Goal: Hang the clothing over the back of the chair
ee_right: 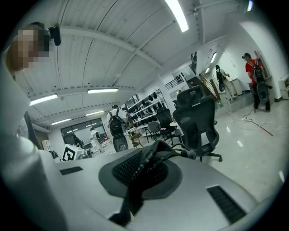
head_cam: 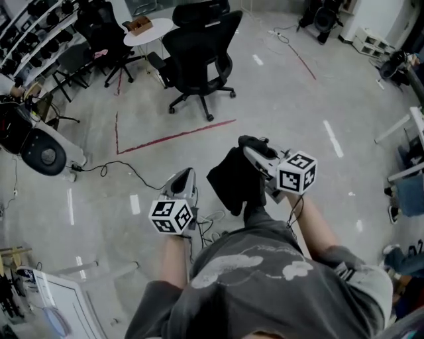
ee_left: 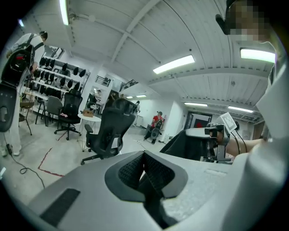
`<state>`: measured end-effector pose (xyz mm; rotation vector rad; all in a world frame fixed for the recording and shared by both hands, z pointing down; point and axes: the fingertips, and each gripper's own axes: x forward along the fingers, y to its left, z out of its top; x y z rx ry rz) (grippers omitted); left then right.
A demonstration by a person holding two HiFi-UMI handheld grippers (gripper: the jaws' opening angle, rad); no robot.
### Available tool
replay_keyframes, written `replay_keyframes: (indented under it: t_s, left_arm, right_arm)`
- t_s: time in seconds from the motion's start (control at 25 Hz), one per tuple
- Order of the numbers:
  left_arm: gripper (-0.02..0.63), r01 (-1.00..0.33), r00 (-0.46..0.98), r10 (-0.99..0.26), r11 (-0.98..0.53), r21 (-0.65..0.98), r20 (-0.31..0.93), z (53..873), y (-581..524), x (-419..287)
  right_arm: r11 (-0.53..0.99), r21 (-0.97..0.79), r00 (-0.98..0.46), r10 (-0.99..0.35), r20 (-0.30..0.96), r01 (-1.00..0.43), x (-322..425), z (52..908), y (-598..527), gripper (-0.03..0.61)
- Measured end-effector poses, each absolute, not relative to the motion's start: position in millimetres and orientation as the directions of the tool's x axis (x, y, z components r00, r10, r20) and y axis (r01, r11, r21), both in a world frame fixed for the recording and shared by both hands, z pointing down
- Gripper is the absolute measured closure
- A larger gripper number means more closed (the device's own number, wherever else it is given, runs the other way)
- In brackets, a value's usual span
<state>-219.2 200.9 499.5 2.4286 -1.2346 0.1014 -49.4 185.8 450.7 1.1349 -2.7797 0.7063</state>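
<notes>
Holding the black clothing (head_cam: 232, 184) pinched in the right hand-held gripper (head_cam: 254, 153), the person stands well apart from the chair (head_cam: 199, 49) — the left hand-held gripper (head_cam: 185, 177), clenched empty, should likely open to spread it across the back.

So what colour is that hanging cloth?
The clothing is black, clearest in the head view.

Head view: black garment (head_cam: 233, 177) drapes over right gripper (head_cam: 254, 151), concealing its jaws. Upper centre: chair (head_cam: 199, 49) covers part of round table (head_cam: 147, 30). Upper left: shelf items (head_cam: 46, 20) too small to identify.
</notes>
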Motion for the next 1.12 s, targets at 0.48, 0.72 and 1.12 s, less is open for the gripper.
replay_keyframes:
  t_s: [0.48, 0.72, 1.12]
  left_arm:
    - [0.612, -0.863, 0.490, -0.820, -0.406, 0.301, 0.296, 500.5, 78.7, -180.2]
    - [0.612, -0.882, 0.459, -0.841, -0.393, 0.260, 0.286, 490.7, 19.7, -146.9]
    - [0.612, -0.912, 0.380, -0.881, -0.307, 0.272, 0.281, 487.6, -27.0, -135.0]
  right_arm:
    - [0.734, -0.444, -0.851, -0.499, 0.162, -0.514, -18.3, 455.6, 43.8, 0.583]
    - [0.797, -0.389, -0.886, -0.424, 0.187, -0.463, 14.8, 451.3, -15.5, 0.582]
    - [0.808, -0.353, -0.881, -0.421, 0.215, -0.472, 44.0, 456.1, -68.0, 0.583]
